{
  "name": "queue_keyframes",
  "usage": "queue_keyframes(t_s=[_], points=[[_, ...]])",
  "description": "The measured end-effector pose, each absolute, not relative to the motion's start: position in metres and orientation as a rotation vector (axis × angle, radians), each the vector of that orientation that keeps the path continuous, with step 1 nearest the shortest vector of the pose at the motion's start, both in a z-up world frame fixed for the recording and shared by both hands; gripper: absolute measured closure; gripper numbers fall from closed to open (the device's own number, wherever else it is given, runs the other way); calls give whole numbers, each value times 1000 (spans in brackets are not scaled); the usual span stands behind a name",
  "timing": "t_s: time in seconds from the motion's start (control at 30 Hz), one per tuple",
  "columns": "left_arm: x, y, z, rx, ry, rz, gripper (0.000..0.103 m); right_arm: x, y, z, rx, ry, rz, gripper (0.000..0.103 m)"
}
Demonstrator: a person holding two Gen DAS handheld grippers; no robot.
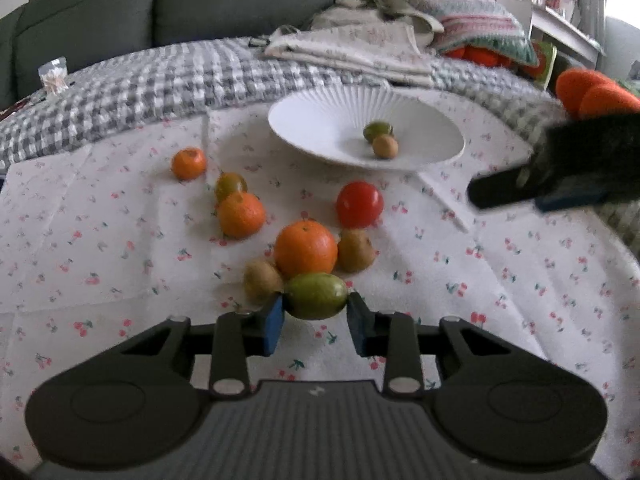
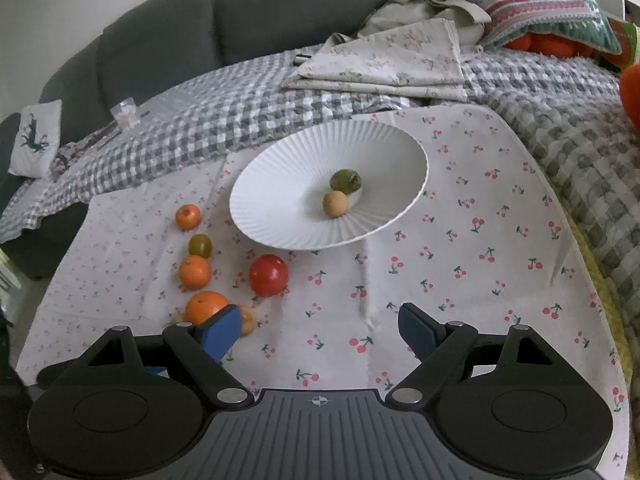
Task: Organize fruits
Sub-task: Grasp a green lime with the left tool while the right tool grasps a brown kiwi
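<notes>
Two blue-padded fingers (image 1: 275, 322) of the left gripper (image 1: 316, 320) press against either end of an oval green fruit (image 1: 317, 296), which lies on the cherry-print cloth (image 1: 500, 300) at the near edge of a cluster of fruit. No earlier view is at hand, so only the grip itself can be reported: the pads meet the fruit on both sides.

Just behind the green fruit sits a large orange (image 1: 306, 251), touching it, with a brown fruit (image 1: 262, 280) at its left and another brown fruit (image 1: 355, 250) at its right. Farther back stand a red tomato (image 1: 359, 204), a mid-sized orange (image 1: 241, 215), a dark green-and-orange fruit (image 1: 231, 185) against it, and a small orange (image 1: 189, 163) set apart at the left.

The right gripper (image 2: 320, 330) hangs over bare cloth to the right of the cluster, its fingers (image 2: 418, 330) spread wide and holding nothing; its left pad overlaps the large orange only in line of sight.

Beyond the loose fruit rests a white ribbed plate (image 2: 280, 184), holding one green fruit (image 2: 345, 181) and one tan fruit (image 2: 335, 204), side by side and touching. Behind the plate lie a grey checked blanket (image 2: 248, 112), folded floral linen (image 2: 396, 60) and a grey sofa (image 2: 280, 4).
</notes>
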State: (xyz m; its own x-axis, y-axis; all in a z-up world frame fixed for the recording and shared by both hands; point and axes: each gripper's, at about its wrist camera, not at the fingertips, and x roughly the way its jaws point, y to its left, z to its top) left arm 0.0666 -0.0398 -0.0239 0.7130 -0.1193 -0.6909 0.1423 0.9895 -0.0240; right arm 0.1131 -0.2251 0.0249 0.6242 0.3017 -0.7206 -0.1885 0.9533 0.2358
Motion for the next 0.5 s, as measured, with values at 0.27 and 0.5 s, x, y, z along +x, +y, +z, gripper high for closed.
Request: queue_keyframes(t_s=[0.27,0.5], points=[[64,1,0,-38,732,-33,71,119,-208,5,117,907,329,16],[69,29,-8,-143,781,1,71,120,-168,-15,-36,899,442,22]])
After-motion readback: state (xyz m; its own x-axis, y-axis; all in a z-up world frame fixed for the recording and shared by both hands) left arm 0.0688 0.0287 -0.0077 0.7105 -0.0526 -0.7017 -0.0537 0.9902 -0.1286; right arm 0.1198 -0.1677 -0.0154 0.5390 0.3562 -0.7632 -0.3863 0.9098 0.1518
